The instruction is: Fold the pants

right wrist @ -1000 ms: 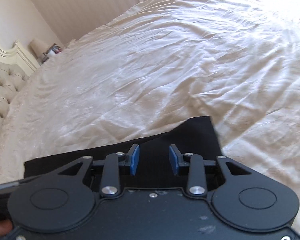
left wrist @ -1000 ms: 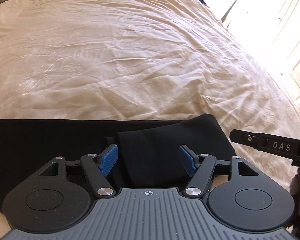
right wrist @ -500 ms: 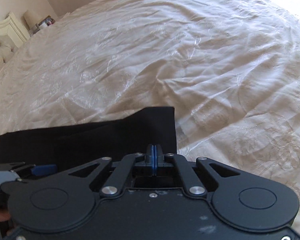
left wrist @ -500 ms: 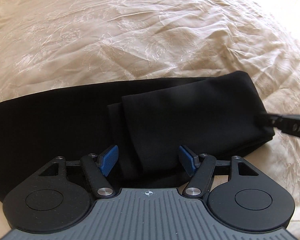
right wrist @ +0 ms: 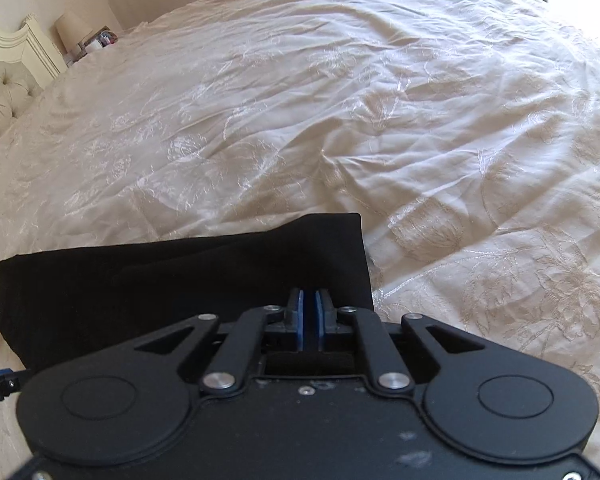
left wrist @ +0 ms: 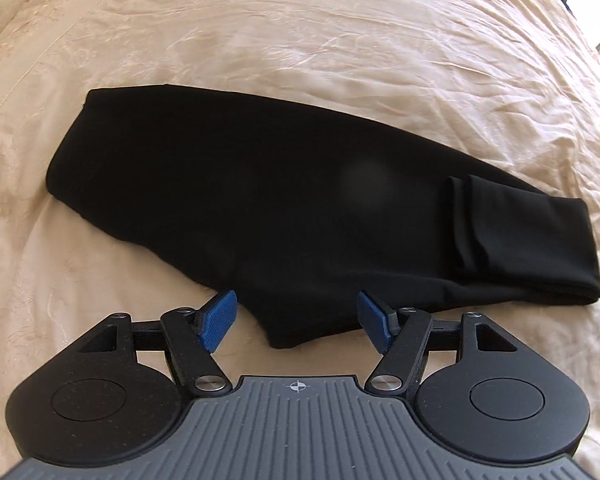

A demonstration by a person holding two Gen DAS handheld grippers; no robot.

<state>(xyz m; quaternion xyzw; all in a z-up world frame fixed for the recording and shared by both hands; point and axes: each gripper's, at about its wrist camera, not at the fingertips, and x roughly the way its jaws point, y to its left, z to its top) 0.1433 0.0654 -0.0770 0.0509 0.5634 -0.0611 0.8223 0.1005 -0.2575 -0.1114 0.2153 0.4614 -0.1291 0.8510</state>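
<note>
Pulled back since half a second ago, the left gripper [left wrist: 298, 322] now takes in the whole black pants [left wrist: 284, 216] on the cream bedspread [left wrist: 340, 40], its blue pads spread apart above the near hem. The right gripper [right wrist: 308, 318] stays pressed together; whether cloth sits between its pads is hidden by the pants' dark edge.
</note>
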